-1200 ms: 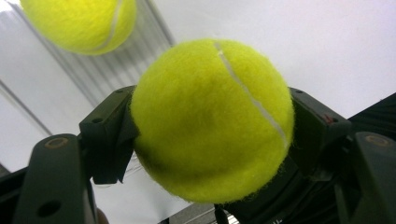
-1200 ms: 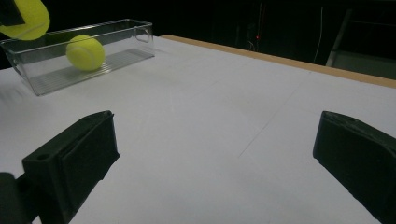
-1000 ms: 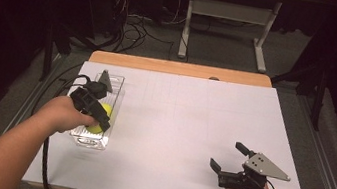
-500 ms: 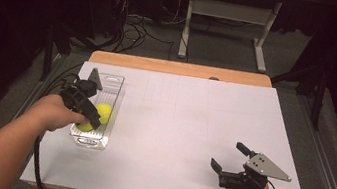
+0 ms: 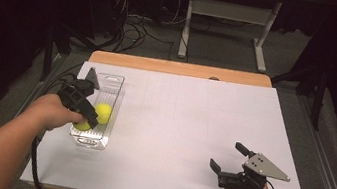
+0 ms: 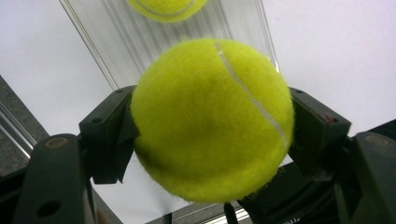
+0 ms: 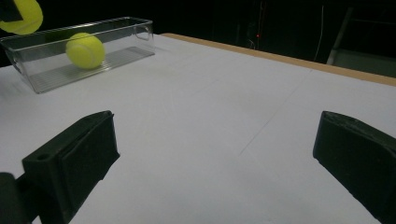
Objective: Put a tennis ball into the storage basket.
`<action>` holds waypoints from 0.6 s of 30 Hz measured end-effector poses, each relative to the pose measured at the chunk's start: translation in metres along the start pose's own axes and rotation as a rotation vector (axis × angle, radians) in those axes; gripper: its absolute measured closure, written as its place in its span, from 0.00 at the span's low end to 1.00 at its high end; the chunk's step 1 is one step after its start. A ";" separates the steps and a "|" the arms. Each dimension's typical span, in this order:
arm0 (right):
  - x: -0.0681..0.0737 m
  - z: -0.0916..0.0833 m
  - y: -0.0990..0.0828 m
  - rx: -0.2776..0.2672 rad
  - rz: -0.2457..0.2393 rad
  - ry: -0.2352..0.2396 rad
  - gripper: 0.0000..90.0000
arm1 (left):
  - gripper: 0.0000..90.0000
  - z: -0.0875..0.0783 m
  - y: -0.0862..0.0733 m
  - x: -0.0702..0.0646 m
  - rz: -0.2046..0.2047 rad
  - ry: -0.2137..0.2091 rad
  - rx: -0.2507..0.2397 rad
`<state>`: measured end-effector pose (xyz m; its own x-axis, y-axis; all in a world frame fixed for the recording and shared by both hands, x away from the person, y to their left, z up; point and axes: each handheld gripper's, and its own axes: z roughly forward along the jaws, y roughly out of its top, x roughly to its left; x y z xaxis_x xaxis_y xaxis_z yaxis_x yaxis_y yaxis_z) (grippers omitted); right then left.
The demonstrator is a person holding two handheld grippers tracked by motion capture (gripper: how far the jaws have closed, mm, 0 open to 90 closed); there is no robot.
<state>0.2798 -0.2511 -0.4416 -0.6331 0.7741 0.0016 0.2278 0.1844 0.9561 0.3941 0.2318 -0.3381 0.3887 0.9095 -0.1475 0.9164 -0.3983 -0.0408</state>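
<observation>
Two tennis balls: the held ball (image 6: 212,119) is pinched by the left gripper (image 5: 84,112) above the clear bin (image 5: 114,80), the second ball (image 5: 102,113) lying inside. The bin's long axis runs along the table's (image 5: 191,128) left edge. The right gripper (image 5: 228,160), jaws spread, rests near the front right corner.

The clear plastic bin (image 5: 103,110) stands at the left of the white table (image 5: 191,128). The middle and right lie open.

You have two tennis balls (image 5: 103,113) (image 6: 212,119), one clear bin (image 5: 114,82), and two grippers (image 5: 87,112) (image 5: 230,158) at your table (image 5: 193,118).
</observation>
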 end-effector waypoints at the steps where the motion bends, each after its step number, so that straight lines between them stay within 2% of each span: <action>1: 0.000 0.000 0.000 -0.001 -0.002 0.000 0.00 | 0.30 0.001 0.000 0.000 -0.002 0.001 0.000; 14: 0.001 0.000 0.001 -0.004 -0.006 0.003 0.00 | 0.29 0.016 0.007 0.004 -0.019 0.007 0.008; 18: 0.002 0.000 0.001 -0.006 -0.007 0.004 0.00 | 0.29 0.019 0.008 0.005 -0.023 0.022 0.017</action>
<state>0.2792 -0.2496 -0.4412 -0.6374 0.7705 -0.0044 0.2189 0.1865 0.9578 0.4014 0.2306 -0.3578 0.3694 0.9208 -0.1248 0.9235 -0.3787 -0.0609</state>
